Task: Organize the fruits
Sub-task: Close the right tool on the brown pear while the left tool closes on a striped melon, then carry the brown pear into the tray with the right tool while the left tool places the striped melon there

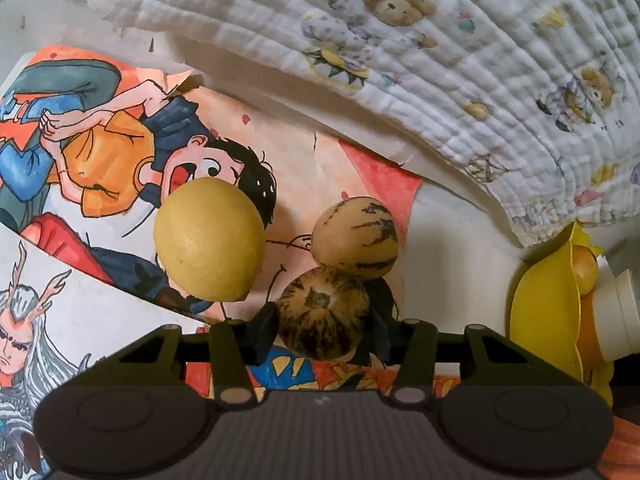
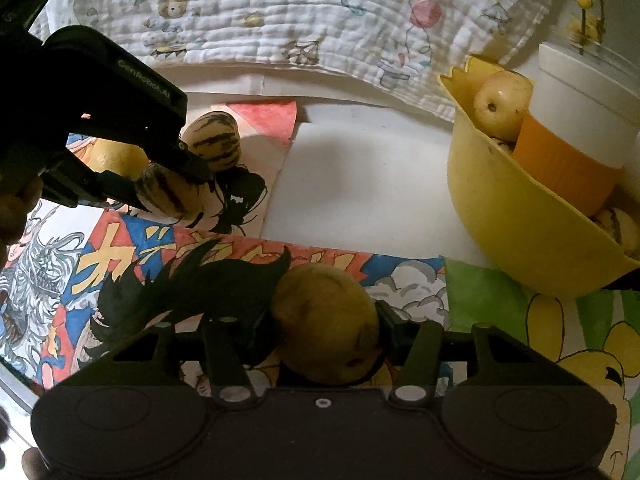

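My left gripper (image 1: 322, 330) is shut on a dark-striped round fruit (image 1: 323, 314), seen too in the right wrist view (image 2: 168, 196). Just beyond it lies a paler striped fruit (image 1: 355, 238), and to the left a plain yellow fruit (image 1: 210, 240). My right gripper (image 2: 326, 340) is shut on a yellow fruit (image 2: 326, 320) above the drawings. A yellow bowl (image 2: 520, 240) at the right holds a pale fruit (image 2: 502, 104), another striped fruit (image 2: 618, 230) and a white and orange cup (image 2: 576, 136). The bowl edge shows in the left wrist view (image 1: 544, 312).
Coloured cartoon drawings (image 1: 100, 160) cover the white table (image 2: 360, 180). A quilted white blanket with bear prints (image 1: 440, 40) lies along the back. A white pot with yellow berries (image 2: 584, 12) stands at the far right.
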`<state>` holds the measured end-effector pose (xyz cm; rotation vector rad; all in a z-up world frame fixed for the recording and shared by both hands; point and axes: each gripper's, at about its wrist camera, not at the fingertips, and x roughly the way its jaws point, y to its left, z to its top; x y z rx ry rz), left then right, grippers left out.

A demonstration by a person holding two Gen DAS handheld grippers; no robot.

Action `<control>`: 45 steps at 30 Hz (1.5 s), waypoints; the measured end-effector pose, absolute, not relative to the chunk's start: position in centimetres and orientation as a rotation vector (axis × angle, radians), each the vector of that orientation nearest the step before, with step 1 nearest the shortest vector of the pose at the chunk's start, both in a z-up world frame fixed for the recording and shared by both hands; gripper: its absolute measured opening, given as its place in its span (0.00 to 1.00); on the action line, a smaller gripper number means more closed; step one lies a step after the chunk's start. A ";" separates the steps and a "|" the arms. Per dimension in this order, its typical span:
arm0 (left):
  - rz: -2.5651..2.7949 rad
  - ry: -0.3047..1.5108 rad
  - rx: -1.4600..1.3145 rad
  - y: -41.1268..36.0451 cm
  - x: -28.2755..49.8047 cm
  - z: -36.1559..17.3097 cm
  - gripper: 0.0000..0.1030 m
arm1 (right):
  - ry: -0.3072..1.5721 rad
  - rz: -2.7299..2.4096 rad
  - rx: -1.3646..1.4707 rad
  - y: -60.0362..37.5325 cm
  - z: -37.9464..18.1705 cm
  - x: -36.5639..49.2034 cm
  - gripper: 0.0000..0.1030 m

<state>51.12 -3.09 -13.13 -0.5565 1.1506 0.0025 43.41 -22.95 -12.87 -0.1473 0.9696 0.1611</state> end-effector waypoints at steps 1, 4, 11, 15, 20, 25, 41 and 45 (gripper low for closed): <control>-0.004 1.152 -0.550 -3.2 51.1 -13.1 0.51 | 0.970 0.159 -0.149 -22.9 -12.9 43.4 0.54; -0.031 1.164 -0.540 -3.4 50.8 -13.0 0.51 | 0.970 0.159 -0.150 -22.8 -12.9 43.4 0.54; -0.123 1.183 -0.500 -4.1 48.8 -12.3 0.50 | 0.987 0.212 -0.148 -22.4 -12.5 42.4 0.54; -0.145 1.203 -0.493 -3.9 47.2 -12.2 0.50 | 0.994 0.236 -0.144 -22.1 -12.1 41.6 0.53; -0.157 1.219 -0.483 -3.5 45.0 -12.1 0.50 | 0.993 0.260 -0.134 -22.1 -11.6 39.8 0.53; -0.167 1.223 -0.478 -3.3 43.3 -11.8 0.50 | 0.995 0.272 -0.125 -22.0 -11.2 38.3 0.53; -0.212 1.215 -0.440 -4.8 37.2 -9.5 0.50 | 0.964 0.344 -0.143 -22.6 -7.8 30.8 0.53; -0.219 1.230 -0.428 -5.2 35.1 -9.3 0.50 | 0.977 0.363 -0.152 -23.2 -7.3 28.3 0.53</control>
